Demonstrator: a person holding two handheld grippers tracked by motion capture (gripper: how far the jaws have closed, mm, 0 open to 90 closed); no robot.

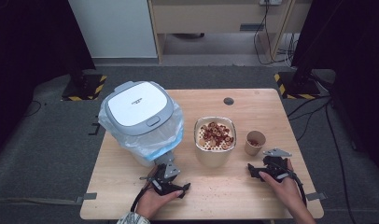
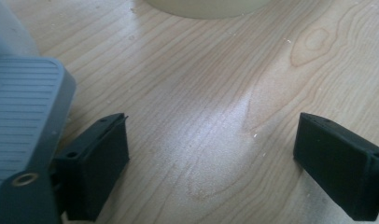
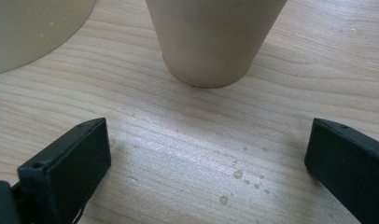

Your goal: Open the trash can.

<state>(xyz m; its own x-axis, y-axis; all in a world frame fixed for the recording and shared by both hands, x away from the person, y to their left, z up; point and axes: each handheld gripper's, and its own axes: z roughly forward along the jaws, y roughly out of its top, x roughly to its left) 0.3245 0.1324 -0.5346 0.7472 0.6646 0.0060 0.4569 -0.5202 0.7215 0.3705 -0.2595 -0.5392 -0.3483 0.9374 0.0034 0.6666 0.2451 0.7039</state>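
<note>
A beige bowl (image 1: 214,142) of red-brown slices stands at the table's middle, with a small paper cup (image 1: 255,142) holding a few pieces to its right. My left gripper (image 1: 170,179) rests near the front edge, below the bin's pedal, in a person's hand. In the left gripper view, my left gripper (image 2: 211,135) is open over bare wood, the grey pedal (image 2: 24,116) at its left and the bowl's base (image 2: 206,7) ahead. My right gripper (image 1: 264,169) lies in front of the cup. In the right gripper view, my right gripper (image 3: 208,135) is open and empty, and the cup (image 3: 215,42) stands just ahead.
A white-and-grey lidded bin (image 1: 140,116) with a plastic liner fills the table's left side. The bowl's wall (image 3: 33,32) shows at the upper left of the right gripper view. Small drops or crumbs (image 3: 239,175) dot the wooden table (image 1: 215,196). Cables run over the floor at right.
</note>
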